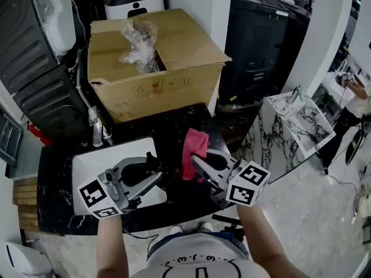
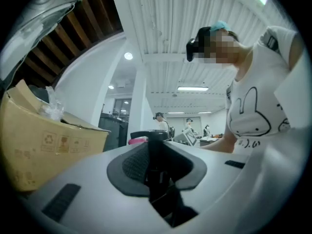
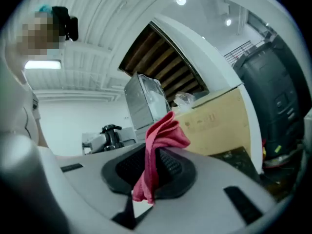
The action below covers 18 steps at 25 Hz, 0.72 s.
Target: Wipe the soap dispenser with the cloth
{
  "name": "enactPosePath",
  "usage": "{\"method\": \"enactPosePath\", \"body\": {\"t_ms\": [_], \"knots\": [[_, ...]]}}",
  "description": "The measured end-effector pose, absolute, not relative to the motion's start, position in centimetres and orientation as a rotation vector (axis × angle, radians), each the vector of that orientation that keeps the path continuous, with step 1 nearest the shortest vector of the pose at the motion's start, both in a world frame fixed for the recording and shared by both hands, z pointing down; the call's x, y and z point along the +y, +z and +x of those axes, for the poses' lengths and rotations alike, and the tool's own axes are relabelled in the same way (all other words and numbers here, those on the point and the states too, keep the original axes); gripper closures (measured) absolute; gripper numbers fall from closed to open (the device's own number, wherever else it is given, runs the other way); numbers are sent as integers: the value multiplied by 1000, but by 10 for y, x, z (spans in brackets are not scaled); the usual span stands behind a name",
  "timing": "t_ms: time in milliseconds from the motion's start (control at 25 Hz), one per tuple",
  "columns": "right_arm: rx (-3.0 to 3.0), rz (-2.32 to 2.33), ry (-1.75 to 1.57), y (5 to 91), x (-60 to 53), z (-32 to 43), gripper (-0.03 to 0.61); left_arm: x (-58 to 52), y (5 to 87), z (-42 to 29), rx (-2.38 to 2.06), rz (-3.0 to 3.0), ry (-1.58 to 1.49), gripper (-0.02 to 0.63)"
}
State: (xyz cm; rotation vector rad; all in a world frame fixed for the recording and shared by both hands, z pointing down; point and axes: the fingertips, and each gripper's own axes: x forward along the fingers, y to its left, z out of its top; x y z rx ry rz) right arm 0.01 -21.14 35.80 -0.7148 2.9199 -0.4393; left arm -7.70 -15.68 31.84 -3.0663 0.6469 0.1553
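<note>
So the left gripper (image 1: 152, 169) has its jaws clamped on a dark, narrow soap dispenser with a black pump top (image 2: 157, 169), which stands upright between the pads. The right gripper (image 1: 197, 164) is pinching a pink-red cloth (image 1: 194, 149) tight. In the right gripper view the fabric bunches up above the pads and a tail hangs below them.

In the head view the cloth sits at about 2 o'clock from the dispenser. They're close, with a dark gap between them, so they're apart as far as I can see.

Under the left gripper there's a white rectangular basin (image 1: 87, 164) set in a black marbled countertop (image 1: 55, 172), with a chrome tap (image 1: 95, 131) at its 12 o'clock edge. Further out at 12 o'clock is a big brown cardboard box (image 1: 174, 62) with crumpled clear plastic (image 1: 139, 42) on top, and at 3 o'clock a white marble-pattern open box (image 1: 295, 123)
</note>
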Motion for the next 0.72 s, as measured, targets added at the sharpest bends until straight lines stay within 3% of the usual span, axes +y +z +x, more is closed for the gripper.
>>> {"method": "enactPosePath", "body": {"t_ms": [240, 720], "knots": [[2947, -94, -523, 340, -168, -30, 525, -148, 317, -72, 497, -3116, 156, 522], [2830, 194, -927, 383, -166, -25, 526, -148, 305, -81, 473, -3130, 247, 522]]}}
